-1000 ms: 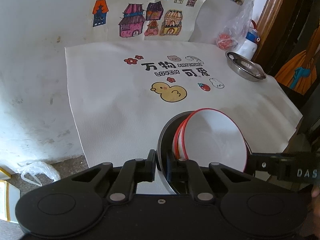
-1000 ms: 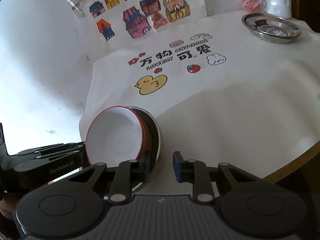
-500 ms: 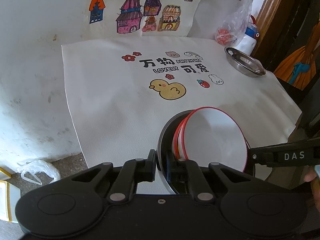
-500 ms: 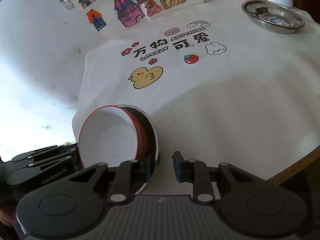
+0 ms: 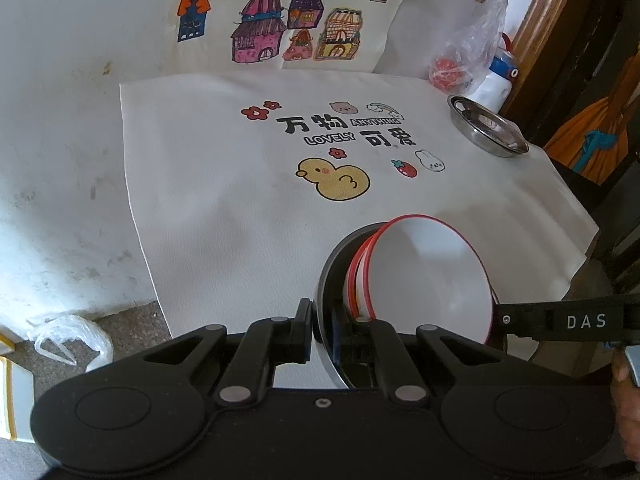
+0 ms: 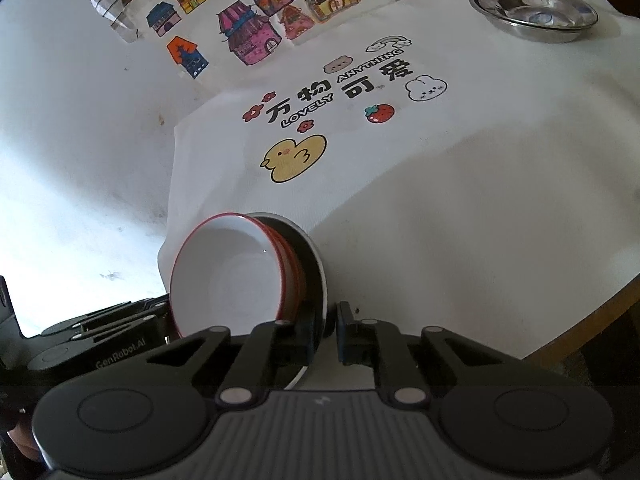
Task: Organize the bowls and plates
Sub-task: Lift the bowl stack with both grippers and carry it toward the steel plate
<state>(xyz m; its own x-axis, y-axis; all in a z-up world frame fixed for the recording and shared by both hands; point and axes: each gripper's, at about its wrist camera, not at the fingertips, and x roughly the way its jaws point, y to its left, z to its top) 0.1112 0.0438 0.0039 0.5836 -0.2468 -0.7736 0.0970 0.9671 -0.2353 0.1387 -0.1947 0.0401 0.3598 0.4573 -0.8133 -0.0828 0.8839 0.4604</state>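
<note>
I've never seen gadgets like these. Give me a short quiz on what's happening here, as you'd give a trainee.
1. True or false: the steel dish is stacked with the bowls.
2. What does the left gripper clamp? A) the plate rim B) the cloth C) a plastic bag
3. Fill in: the bowls' rims are coloured ___.
Key: 1 false; 2 A; 3 red.

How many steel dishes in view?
2. One steel dish sits on the mat's far right corner. The other steel plate is clamped on edge by both grippers, behind the red-rimmed bowls. More may be hidden.
</note>
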